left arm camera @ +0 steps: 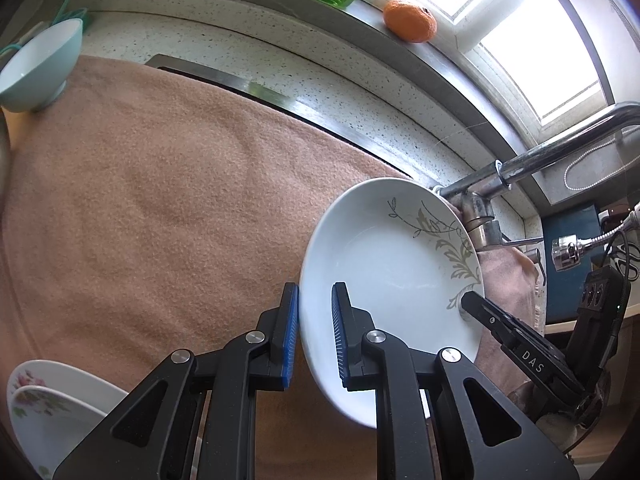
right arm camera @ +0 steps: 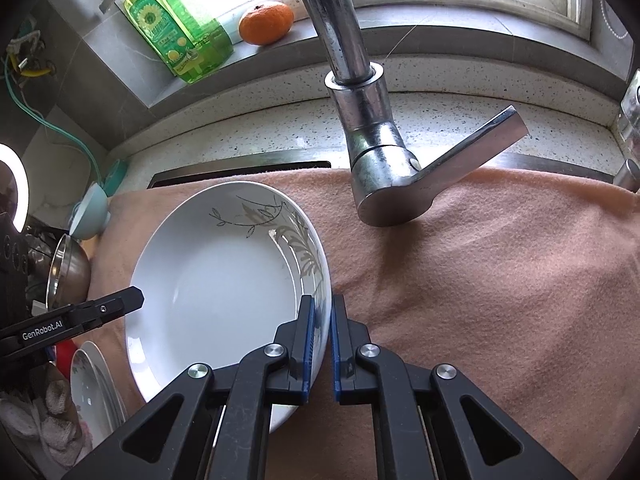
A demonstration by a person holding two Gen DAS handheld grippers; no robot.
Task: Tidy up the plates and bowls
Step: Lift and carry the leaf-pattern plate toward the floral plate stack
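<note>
The leaf-patterned white plate (left arm camera: 384, 280) is held between both tools above the pink-brown towel (left arm camera: 160, 200) that covers the counter (left arm camera: 320, 92). The left tool (left arm camera: 315, 336) is clenched on the plate's left rim, one blue pad under the rim and the other on the inner face. The right tool (right arm camera: 318, 350) is clenched on the opposite rim, at the edge bearing the grey leaf print; in the right wrist view the rim runs between its two blue pads. The plate sits tilted, not flat on the towel.

A chrome faucet (right arm camera: 372, 140) stands just beyond the plate's far right edge, its lever pointing right. Whether the plate touches the faucet base cannot be determined.

A pale blue bowl (left arm camera: 38, 68) lies tipped on its side at the far left edge of the towel, well apart from the plate. Two stacked floral plates (left arm camera: 52, 412) sit at the near left. A steel bowl (right arm camera: 68, 272) stands on edge near the blue bowl in the right wrist view.

On the window sill (right arm camera: 280, 44) at the far side stand a green detergent bottle (right arm camera: 172, 28) and, just right of it, an orange (right arm camera: 266, 22).
</note>
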